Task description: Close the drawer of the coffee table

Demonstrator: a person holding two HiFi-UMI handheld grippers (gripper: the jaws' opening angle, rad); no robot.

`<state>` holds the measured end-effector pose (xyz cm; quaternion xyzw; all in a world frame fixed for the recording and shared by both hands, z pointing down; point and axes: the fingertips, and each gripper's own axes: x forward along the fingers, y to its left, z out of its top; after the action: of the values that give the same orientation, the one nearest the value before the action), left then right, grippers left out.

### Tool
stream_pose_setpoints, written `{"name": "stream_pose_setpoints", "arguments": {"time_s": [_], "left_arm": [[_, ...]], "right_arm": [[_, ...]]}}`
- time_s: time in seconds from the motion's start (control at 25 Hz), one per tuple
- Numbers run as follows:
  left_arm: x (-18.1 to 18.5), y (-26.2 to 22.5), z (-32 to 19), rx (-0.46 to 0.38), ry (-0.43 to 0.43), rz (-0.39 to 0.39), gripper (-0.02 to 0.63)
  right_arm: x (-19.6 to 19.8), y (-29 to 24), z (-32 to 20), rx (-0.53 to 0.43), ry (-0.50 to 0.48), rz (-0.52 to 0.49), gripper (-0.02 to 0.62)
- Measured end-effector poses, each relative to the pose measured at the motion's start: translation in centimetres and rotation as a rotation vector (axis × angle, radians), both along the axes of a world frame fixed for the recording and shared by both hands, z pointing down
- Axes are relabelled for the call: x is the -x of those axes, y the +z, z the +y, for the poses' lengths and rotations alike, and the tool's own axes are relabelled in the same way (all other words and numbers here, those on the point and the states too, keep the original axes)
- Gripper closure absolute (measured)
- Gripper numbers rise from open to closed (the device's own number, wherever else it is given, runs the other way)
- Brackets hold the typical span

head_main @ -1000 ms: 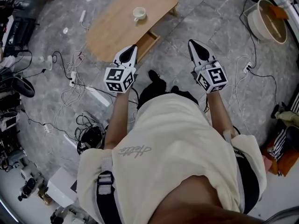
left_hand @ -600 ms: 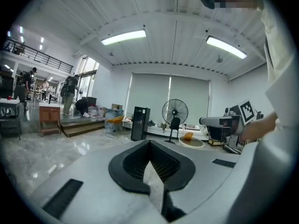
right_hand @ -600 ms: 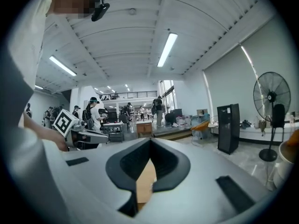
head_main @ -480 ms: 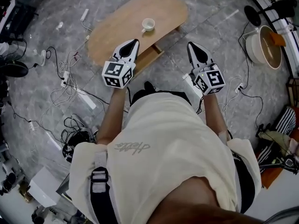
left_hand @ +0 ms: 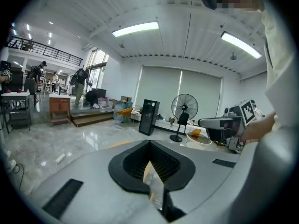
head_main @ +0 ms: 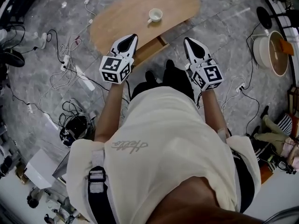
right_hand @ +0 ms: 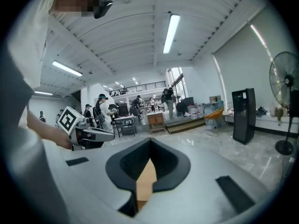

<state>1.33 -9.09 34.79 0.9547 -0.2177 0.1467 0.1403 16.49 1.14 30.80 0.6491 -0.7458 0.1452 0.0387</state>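
Note:
In the head view an oval wooden coffee table [head_main: 126, 13] stands on the grey stone floor, with a white cup [head_main: 154, 16] on its top. Its wooden drawer [head_main: 150, 49] sticks out open from the near side. My left gripper [head_main: 132, 37] hovers over the table's near edge, just left of the drawer, jaws together on nothing. My right gripper [head_main: 188, 41] hangs over the floor to the drawer's right, also shut and empty. Both are held level, pointing across the room; the left gripper [left_hand: 150, 158] and right gripper [right_hand: 149, 156] show only a thin slit between their pads.
Cables and power strips [head_main: 70, 64] lie on the floor left of the table. A round white tub [head_main: 273, 52] and a fan base [head_main: 265, 17] stand at the right. A black bundle [head_main: 74, 127] lies at the lower left. The person's black shoes [head_main: 152, 76] are just before the drawer.
The person has stepped closer to the table, so the table and drawer now lie nearer the grippers. Both grippers keep the same pose and stay shut.

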Motion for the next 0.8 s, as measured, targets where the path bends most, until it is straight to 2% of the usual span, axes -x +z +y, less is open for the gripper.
{"name": "stream_pose_setpoints", "arguments": {"time_s": [0.28, 0.48, 0.64, 0.8], "left_arm": [[-3.9, 0.0, -3.8, 0.0, -0.063, -0.074, 0.601], [-6.6, 0.0, -4.8, -0.005, -0.076, -0.088, 0.601], [-7.7, -0.3, -6.4, 0.005, -0.162, -0.079, 0.601], [-6.9, 0.1, -7.7, 0.014, -0.258, -0.081, 0.601]], "right_arm": [[-5.3, 3.4, -6.3, 0.051, -0.099, -0.056, 0.601], [-7.7, 3.5, -11.6, 0.019, -0.179, -0.064, 0.601], [-8.6, 4.1, -14.4, 0.033, -0.253, -0.103, 0.601], [-7.8, 6.0, -16.4, 0.084, -0.346, -0.134, 0.601]]}}
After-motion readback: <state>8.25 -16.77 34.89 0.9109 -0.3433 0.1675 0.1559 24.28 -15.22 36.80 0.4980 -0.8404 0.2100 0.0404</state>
